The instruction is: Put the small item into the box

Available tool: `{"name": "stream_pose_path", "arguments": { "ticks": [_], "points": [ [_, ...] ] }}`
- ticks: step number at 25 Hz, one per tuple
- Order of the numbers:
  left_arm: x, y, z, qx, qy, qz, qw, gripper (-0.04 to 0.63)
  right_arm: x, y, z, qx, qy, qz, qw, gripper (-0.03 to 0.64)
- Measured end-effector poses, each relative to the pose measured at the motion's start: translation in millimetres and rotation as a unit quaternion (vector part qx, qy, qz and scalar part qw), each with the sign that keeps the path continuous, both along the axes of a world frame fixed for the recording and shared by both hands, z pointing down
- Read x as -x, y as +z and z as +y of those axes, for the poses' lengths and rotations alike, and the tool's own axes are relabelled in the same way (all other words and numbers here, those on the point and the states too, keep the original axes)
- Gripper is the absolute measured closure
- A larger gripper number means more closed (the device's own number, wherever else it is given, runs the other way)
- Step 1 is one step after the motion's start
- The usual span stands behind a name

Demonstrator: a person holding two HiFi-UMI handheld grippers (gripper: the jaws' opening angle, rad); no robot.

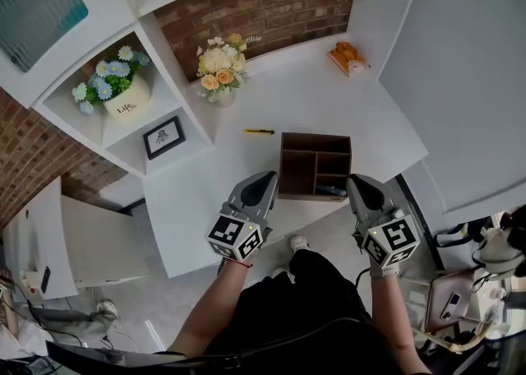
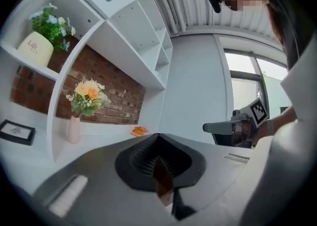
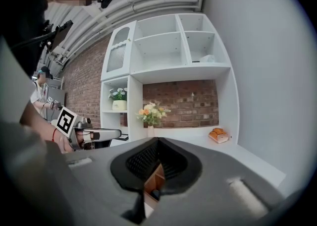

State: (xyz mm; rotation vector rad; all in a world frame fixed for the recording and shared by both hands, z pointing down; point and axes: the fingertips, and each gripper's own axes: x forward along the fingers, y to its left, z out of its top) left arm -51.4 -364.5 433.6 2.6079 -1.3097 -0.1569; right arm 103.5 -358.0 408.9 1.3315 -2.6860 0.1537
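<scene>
Both grippers are held at the near edge of the white desk (image 1: 312, 94), the left gripper (image 1: 267, 176) just left of the wooden box (image 1: 316, 136) and the right gripper (image 1: 355, 180) just right of it. In each gripper view the ribbed dark jaws are seen pressed together with nothing clamped between them.

A slim yellow-and-black item (image 1: 259, 131) lies flat on the desk, outside the box, just beyond its far left corner. A dark thing (image 1: 331, 191) can be made out in the near right compartment, but what it is cannot be told. So it is not settled whether the small item is already boxed or is the yellow one on the desk.

The box is brown, square-edged, open-topped and split by thin partitions into narrow cells. It is judged light enough to be knocked toward the desk's near edge by either gripper. The desk looks smooth and hard, so if the thin yellow item were pinched off-centre, it could slide away or twist out.
</scene>
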Motion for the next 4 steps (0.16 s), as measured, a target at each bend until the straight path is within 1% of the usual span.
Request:
{"name": "stream_pose_path", "arguments": {
  "ticks": [4],
  "points": [
    [-0.6,-0.3,-2.7,-0.004,-0.002,-0.004,1.0000,0.592,-1.3,3.7,-2.4,0.000,-0.003,0.003,1.000,0.614]
  ]
}}
